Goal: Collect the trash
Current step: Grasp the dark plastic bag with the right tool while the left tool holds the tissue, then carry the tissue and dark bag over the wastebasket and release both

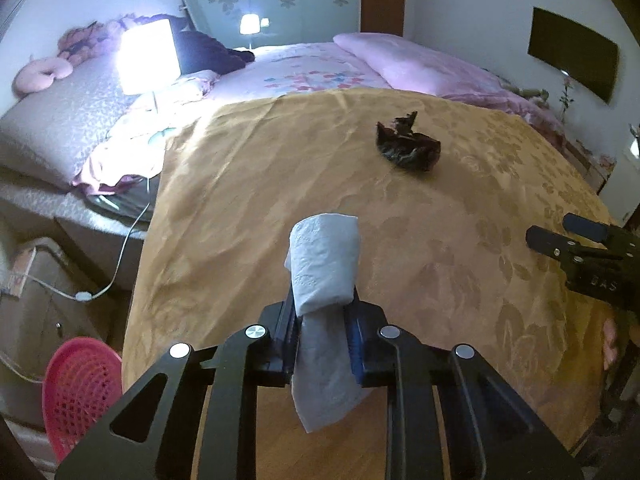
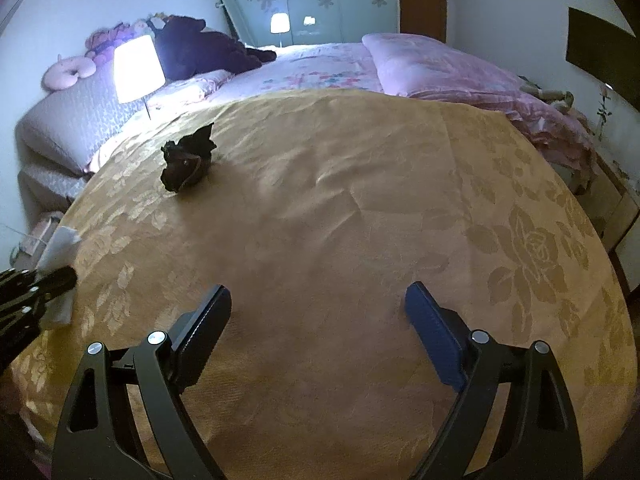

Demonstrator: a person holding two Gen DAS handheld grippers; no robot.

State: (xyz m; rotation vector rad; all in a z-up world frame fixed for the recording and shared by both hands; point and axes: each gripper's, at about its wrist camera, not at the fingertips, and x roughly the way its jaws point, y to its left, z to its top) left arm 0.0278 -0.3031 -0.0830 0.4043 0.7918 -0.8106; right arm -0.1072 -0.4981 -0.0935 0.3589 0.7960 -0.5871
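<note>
Above the table, a tissue is clamped between the left gripper's jaws; the right gripper's jaws are held apart. A dark wrapper lies farther off.

Room dim, bluish cast. Lamp is main light src, blown out w/ glare; cloth near it brightest, farther from it darker. Strong fisheye bend + black corners. Far from lamp slightly soft.
</note>
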